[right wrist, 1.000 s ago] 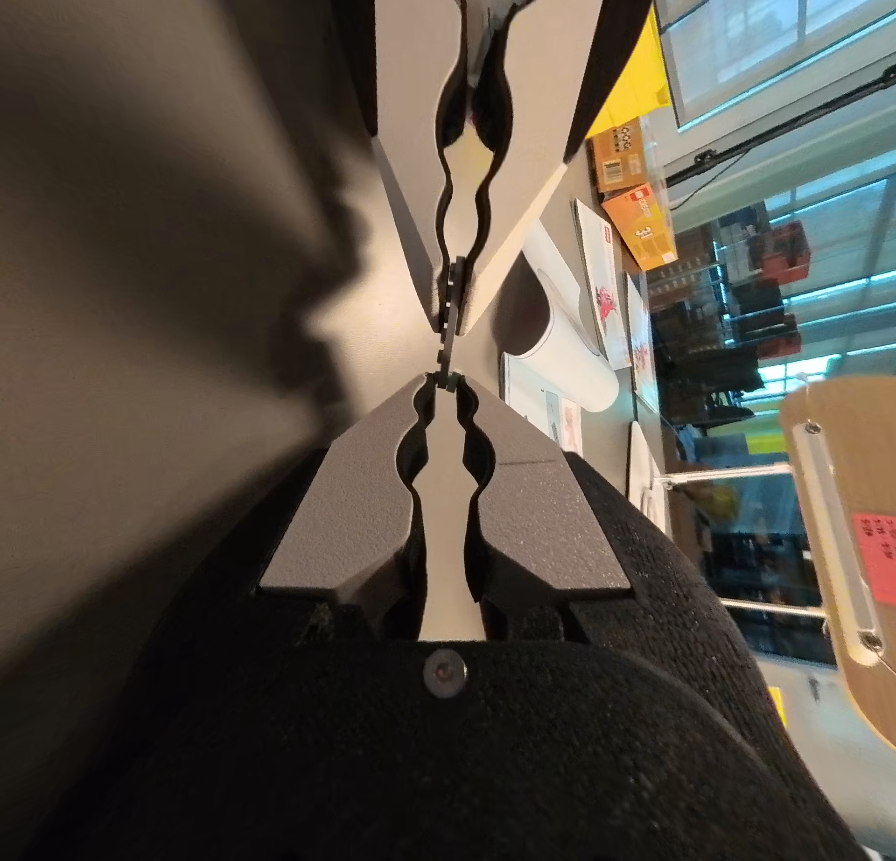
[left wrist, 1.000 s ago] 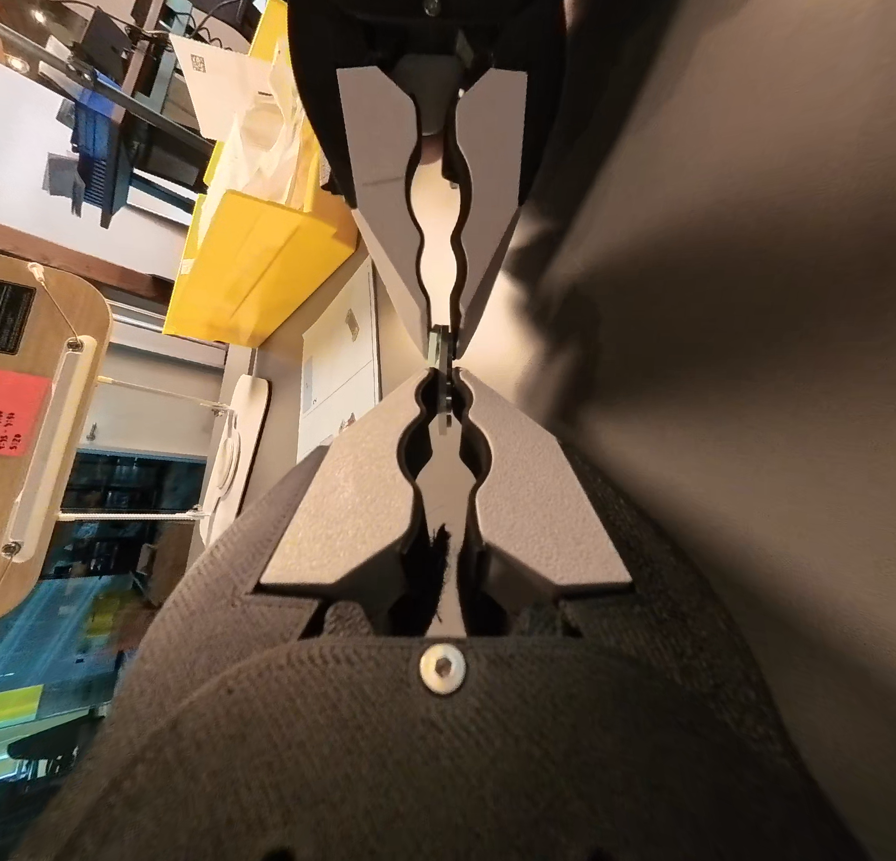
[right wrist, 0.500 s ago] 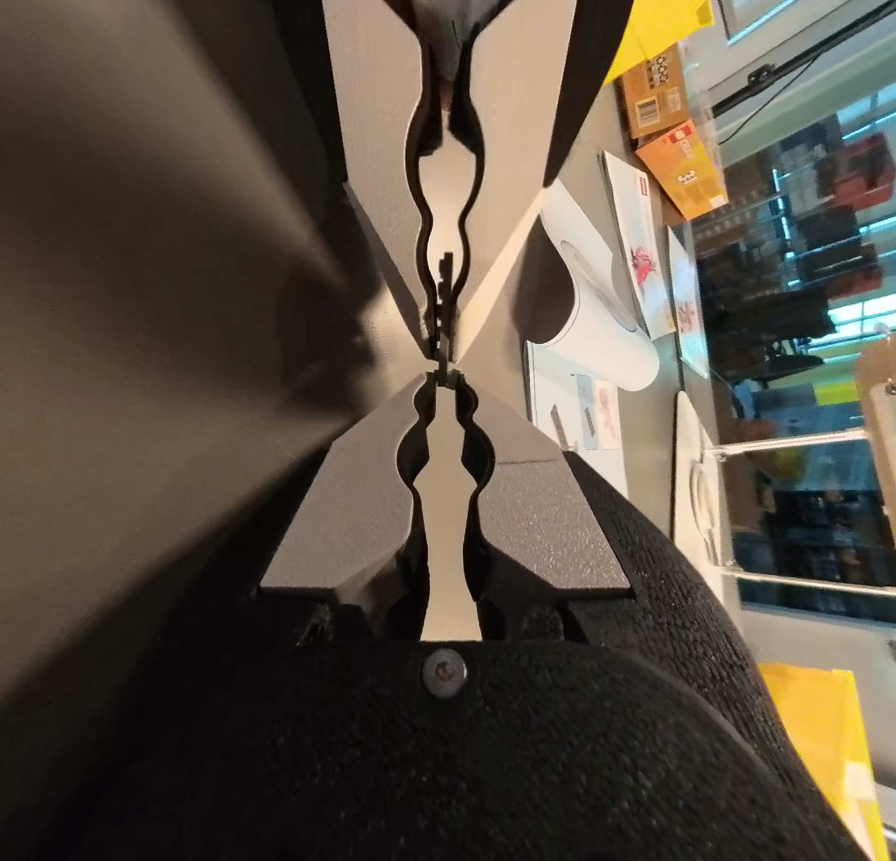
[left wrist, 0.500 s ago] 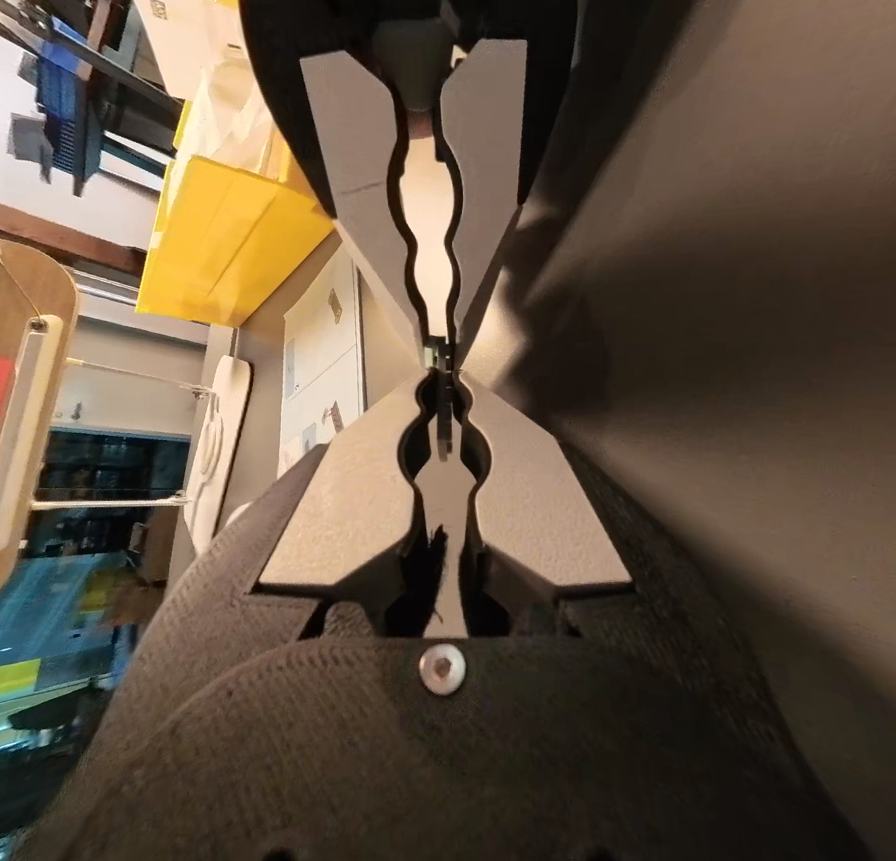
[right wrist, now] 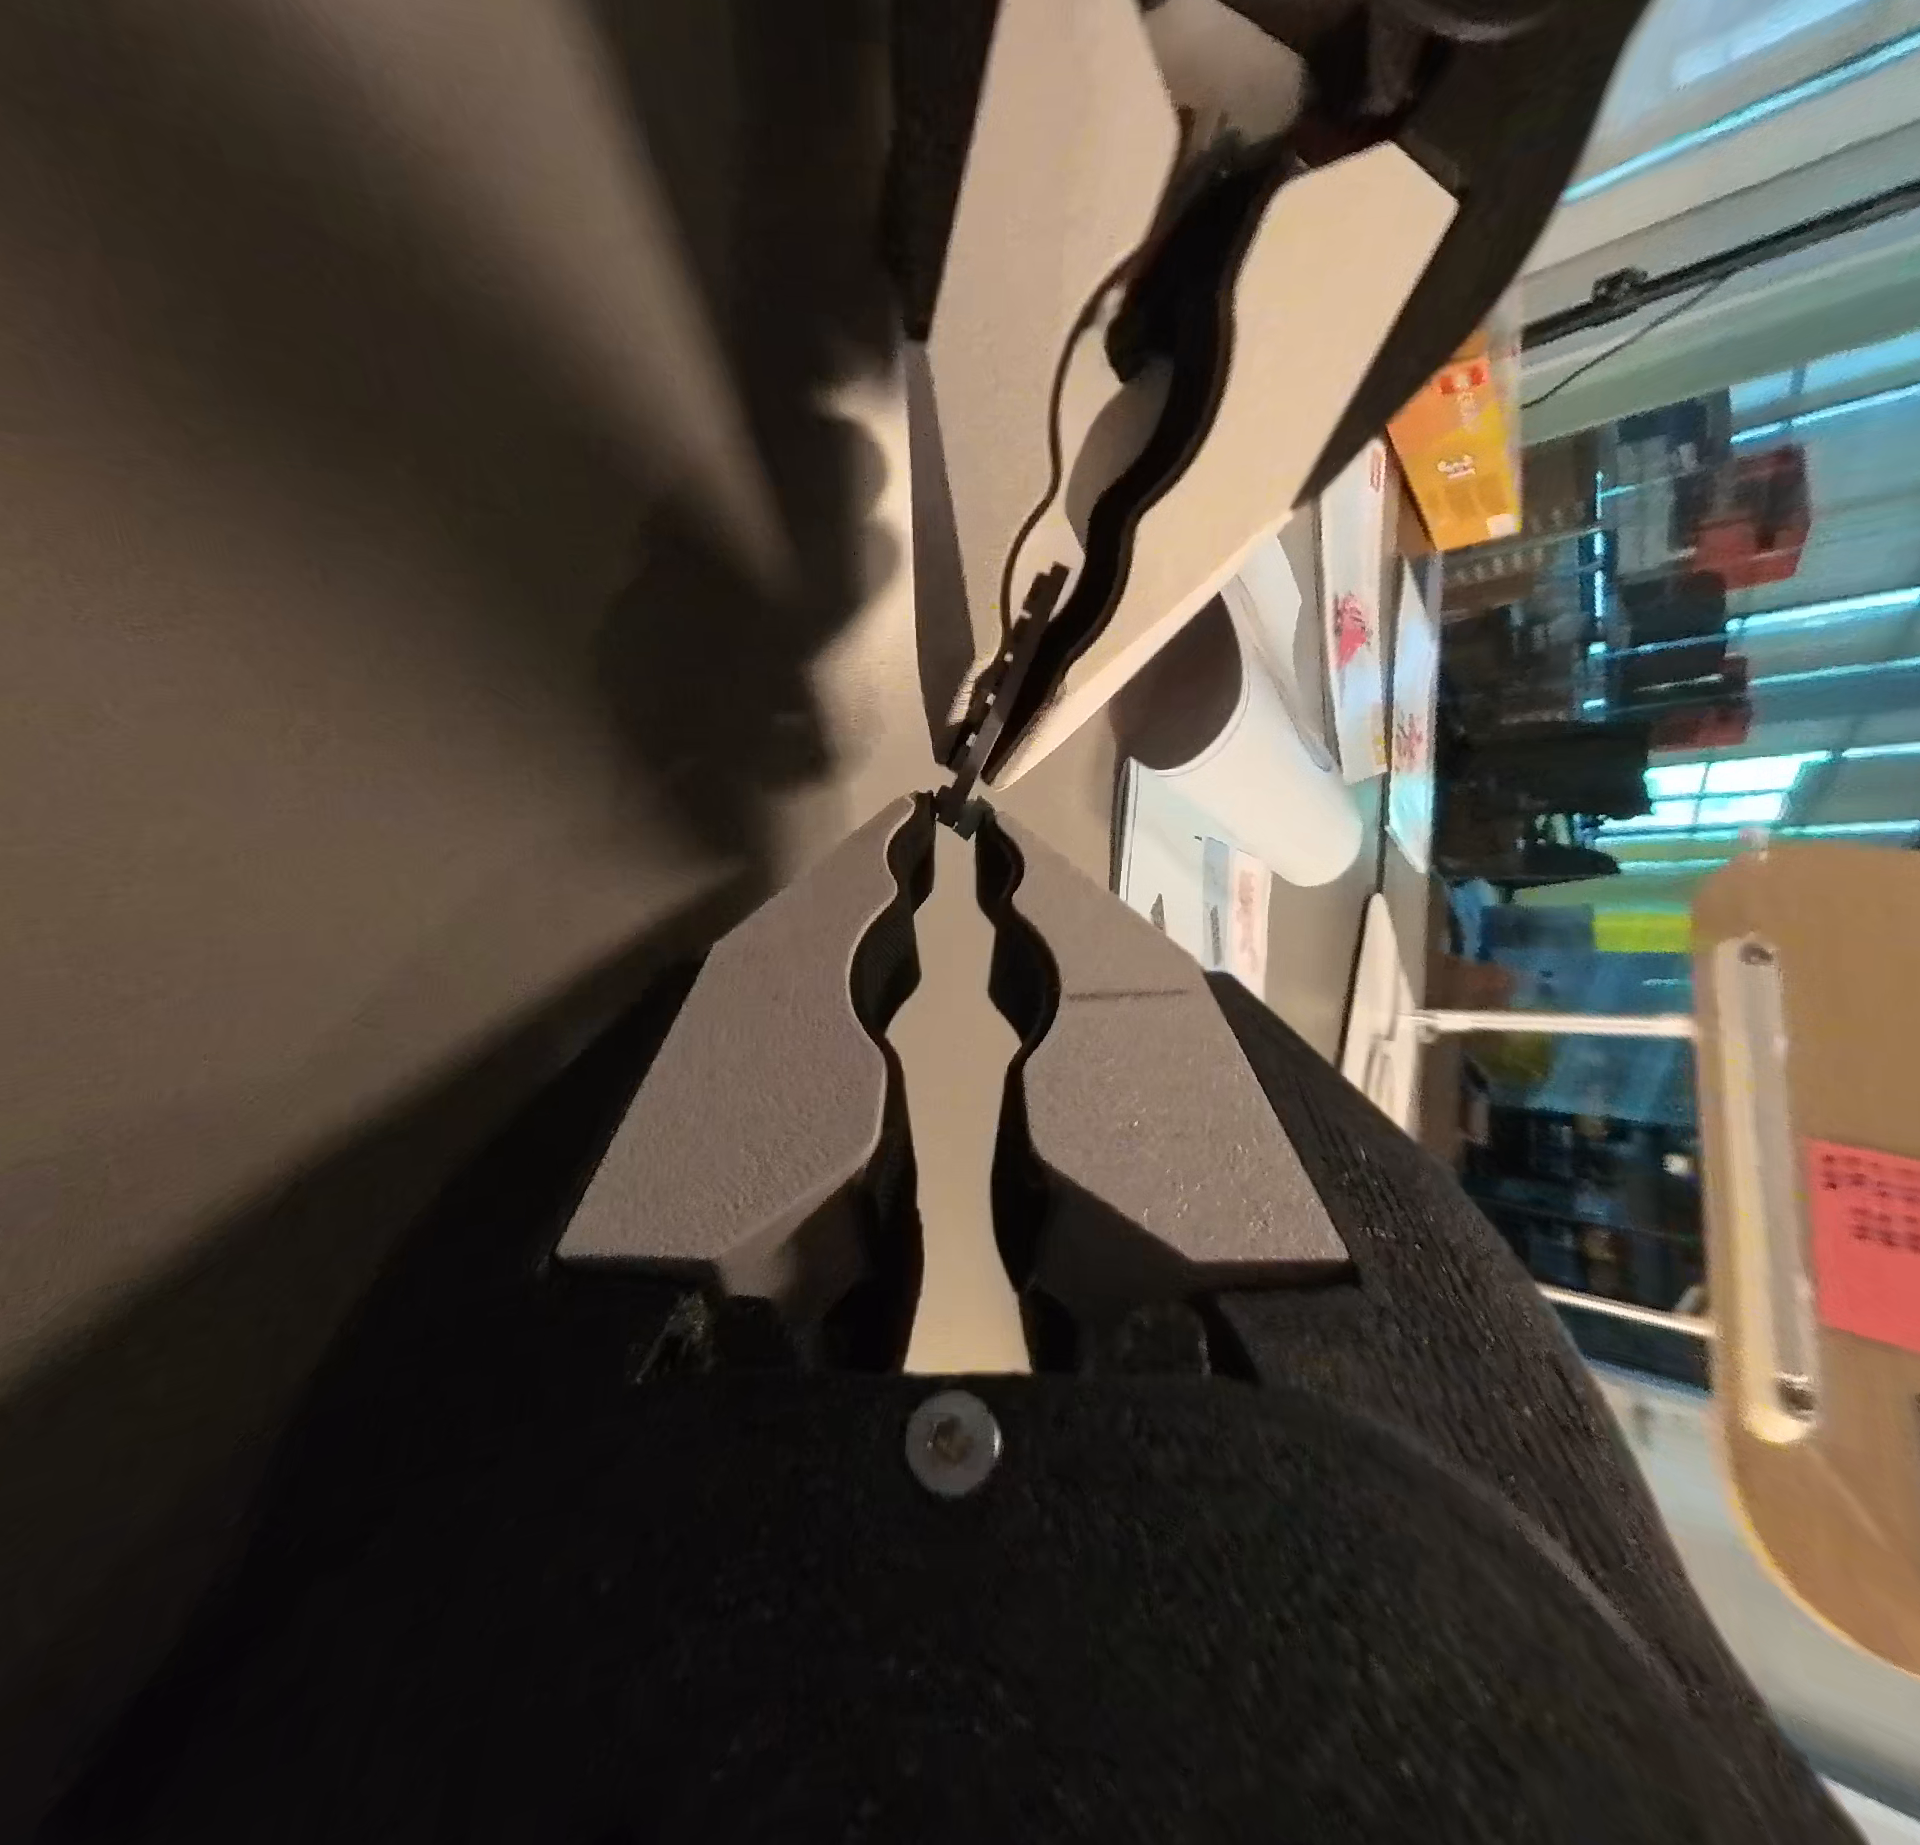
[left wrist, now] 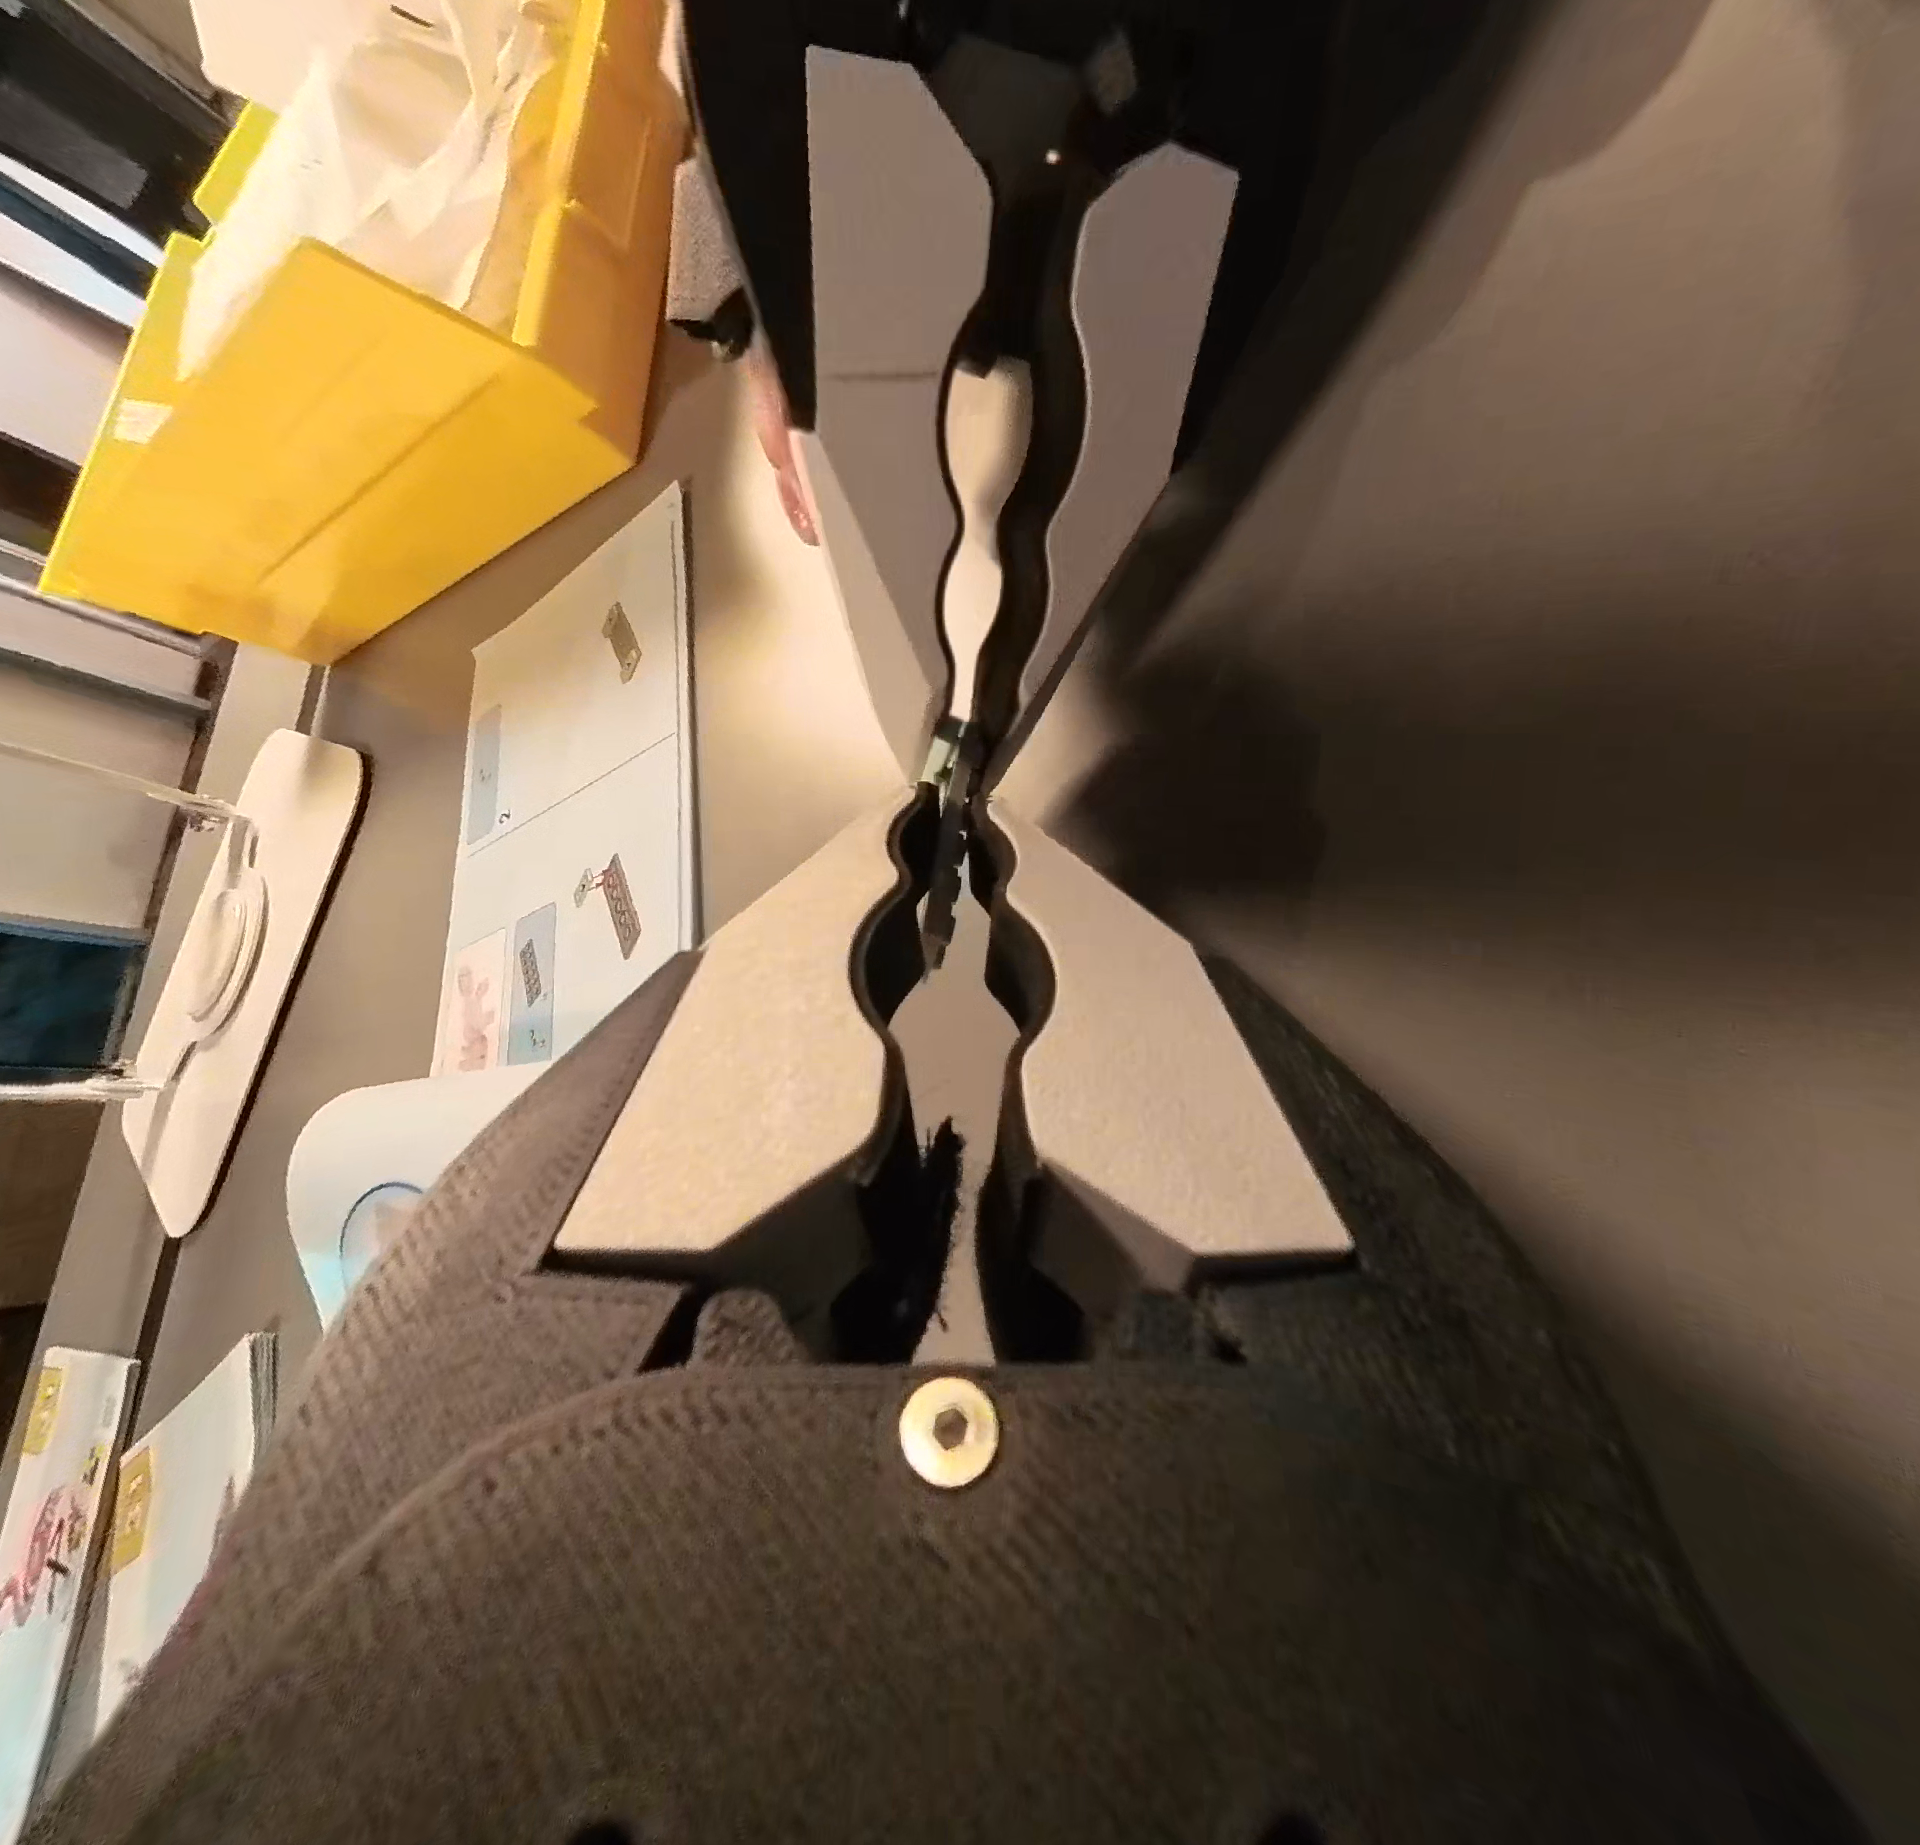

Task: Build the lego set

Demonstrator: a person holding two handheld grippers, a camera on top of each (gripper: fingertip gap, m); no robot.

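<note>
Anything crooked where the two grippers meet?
Yes. The dark studded plate in the left gripper sits slanted, not along the fingers. The right gripper pinches a small piece at its end.

A grey table [left wrist: 769, 590] carries yellow bins [left wrist: 343, 445] (white bags inside), an instruction sheet [left wrist: 592, 798] and a white board [left wrist: 249, 964]. A white cup [right wrist: 1257, 756] lies on its side beside booklets [right wrist: 1361, 611].

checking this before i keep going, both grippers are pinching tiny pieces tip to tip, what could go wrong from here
1. The left hand-held gripper pinches the dark studded strip only near its fingertips; the strip sits tilted, so it could twist or slip.
2. The right hand-held gripper grips the small dark piece at its very tip; a sideways push could pop it out.
3. Both pieces hang above the table, so a dropped one could bounce away.
</note>
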